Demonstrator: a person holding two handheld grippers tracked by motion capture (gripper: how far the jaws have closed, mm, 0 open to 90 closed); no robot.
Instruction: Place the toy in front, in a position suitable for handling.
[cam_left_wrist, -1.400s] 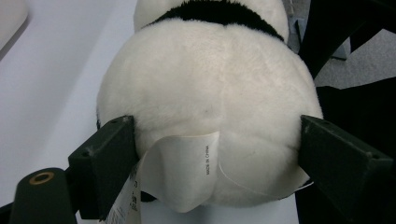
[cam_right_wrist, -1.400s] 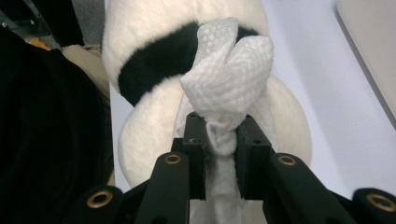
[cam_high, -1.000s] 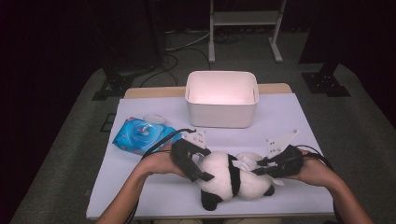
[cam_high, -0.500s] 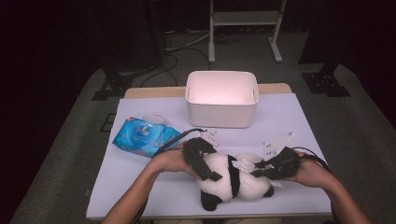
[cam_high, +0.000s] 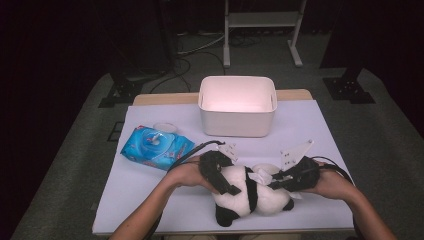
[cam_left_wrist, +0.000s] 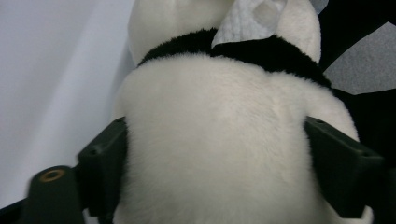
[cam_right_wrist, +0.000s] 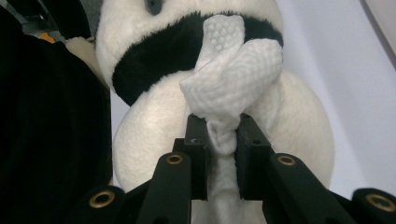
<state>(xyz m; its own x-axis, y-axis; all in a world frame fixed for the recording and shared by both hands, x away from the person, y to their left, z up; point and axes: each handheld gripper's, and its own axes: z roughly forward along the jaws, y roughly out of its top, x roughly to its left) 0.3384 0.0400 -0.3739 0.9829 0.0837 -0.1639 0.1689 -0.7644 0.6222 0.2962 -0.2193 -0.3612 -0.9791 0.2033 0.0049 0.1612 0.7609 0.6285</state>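
- The panda plush (cam_high: 250, 192) lies on its side on the white table cover (cam_high: 320, 125), near the front edge at about 6 o'clock on the table, between the person's two hands.
- A crumpled white wipe (cam_right_wrist: 233, 79) rests against the panda's black band; in the high view it shows as a pale scrap (cam_high: 260, 176) at the toy's 12 o'clock edge.
- The right gripper (cam_right_wrist: 223, 135) has its jaws drawn nearly together, pinching the lower end of the wipe, and holds it touching the panda's fur.
- In the high view this gripper (cam_high: 280, 181) comes in from the toy's 3 o'clock side, held in the right hand (cam_high: 327, 184).
- The left gripper (cam_left_wrist: 219, 154) stands wide apart, one jaw on each flank of the panda's white body, both pressed into the fur.
- In the high view it (cam_high: 227, 187) sits at the toy's 10 o'clock side, held in the left hand (cam_high: 187, 175).
- A blue pack of wipes (cam_high: 156, 147) lies flat at about 10 o'clock from the panda, well apart from it.
- A white bin (cam_high: 238, 106) stands at the panda's 12 o'clock, toward the far edge of the table.
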